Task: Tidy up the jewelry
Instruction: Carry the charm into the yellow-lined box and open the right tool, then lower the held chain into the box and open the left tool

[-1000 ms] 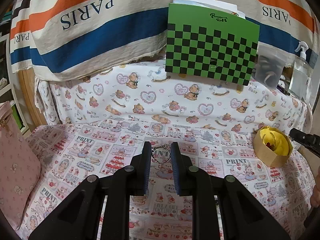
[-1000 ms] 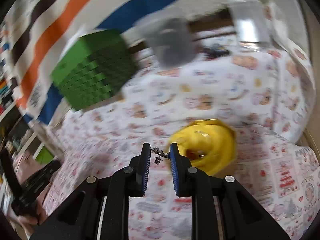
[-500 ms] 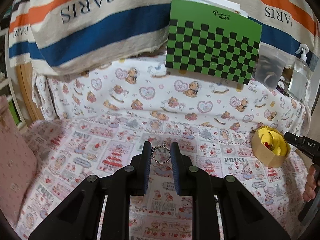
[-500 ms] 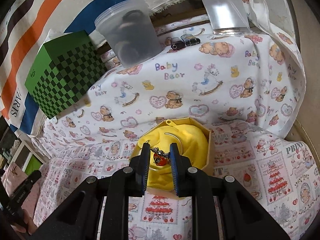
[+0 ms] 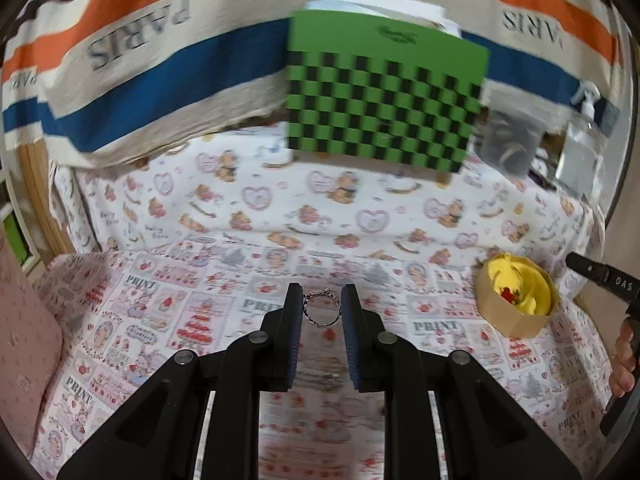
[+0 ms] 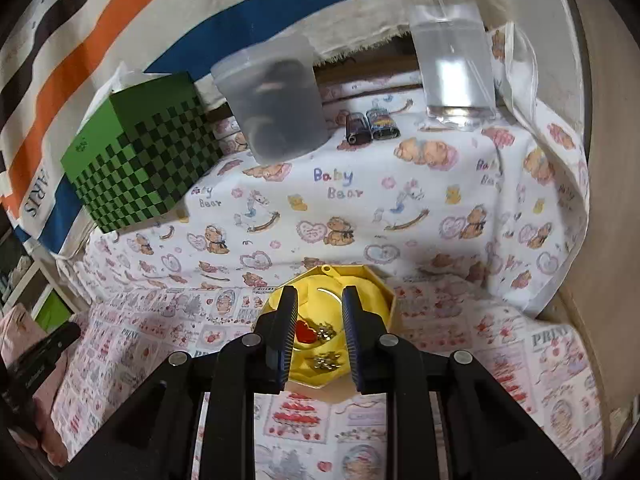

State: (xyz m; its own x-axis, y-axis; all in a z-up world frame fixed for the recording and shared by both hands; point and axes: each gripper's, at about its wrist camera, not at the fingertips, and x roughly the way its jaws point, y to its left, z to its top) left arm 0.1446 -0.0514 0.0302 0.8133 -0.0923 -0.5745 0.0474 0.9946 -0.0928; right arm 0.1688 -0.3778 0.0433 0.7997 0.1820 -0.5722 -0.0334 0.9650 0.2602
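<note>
Left gripper [image 5: 320, 312] first: its fingers are pinched on a small beaded silver ring [image 5: 321, 311], which sits crosswise right between the tips, up off the printed cloth [image 5: 168, 320] covering the surface. So that one's mid-carry.

Right gripper [image 6: 320, 316] is parked right over the yellow-lined jewelry box [image 6: 386, 300], and its fingers are spreading apart as we speak. Nothing looks pinched between them; the red heart charm [image 6: 306, 330] and its little gold chain bits [image 6: 327, 360] are lying down on the yellow lining inside the box, seen through the gap. Looks to me like the drop-off for that piece is basically done.

From the left camera the box sits well off to the right of the ring, with the right gripper's black tip poking in beside it.

My guess at the next move: right gripper backs off the box so there's room, then the left swings the ring across to the box, gets above the lining, and lets go. Tiny ring, so it could snag on a pad.
</note>
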